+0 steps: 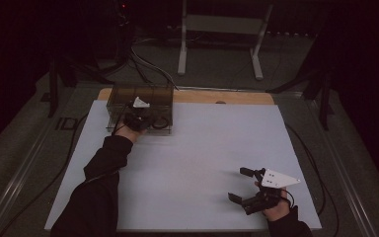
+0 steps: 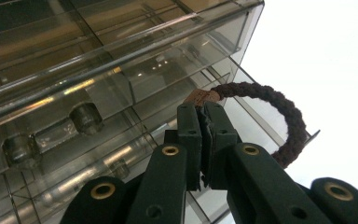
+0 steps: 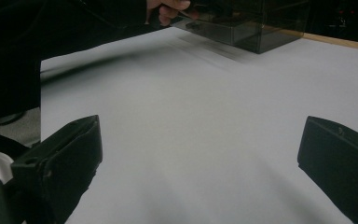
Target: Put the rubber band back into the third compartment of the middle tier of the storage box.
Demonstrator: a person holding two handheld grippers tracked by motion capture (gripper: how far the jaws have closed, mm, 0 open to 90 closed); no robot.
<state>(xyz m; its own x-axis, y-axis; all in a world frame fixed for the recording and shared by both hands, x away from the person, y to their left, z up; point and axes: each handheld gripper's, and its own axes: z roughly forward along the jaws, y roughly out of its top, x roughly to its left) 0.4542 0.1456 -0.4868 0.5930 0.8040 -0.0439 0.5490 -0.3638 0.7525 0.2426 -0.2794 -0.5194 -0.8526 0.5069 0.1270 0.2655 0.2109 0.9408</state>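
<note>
A dark brown braided cord ring (image 2: 286, 110) with a small tan tab hangs from my left gripper (image 2: 204, 111), whose jaws are pressed together on the tab end. It is held just over the pulled-out drawer of a smoky clear plastic drawer box (image 2: 98, 56). From above, the left gripper (image 1: 139, 121) sits at the front of that box (image 1: 128, 96) at the mat's far left, with the ring (image 1: 161, 123) beside it. My right gripper (image 1: 243, 185) rests near the front right of the mat, jaws wide apart and nothing between them (image 3: 200, 149).
A pale mat (image 1: 192, 163) covers a wooden tabletop (image 1: 227, 97). Cables trail off both sides. A white metal stand (image 1: 222, 29) is behind the table. The right gripper view has the box (image 3: 247, 25) and the other hand (image 3: 168, 8) at the far end.
</note>
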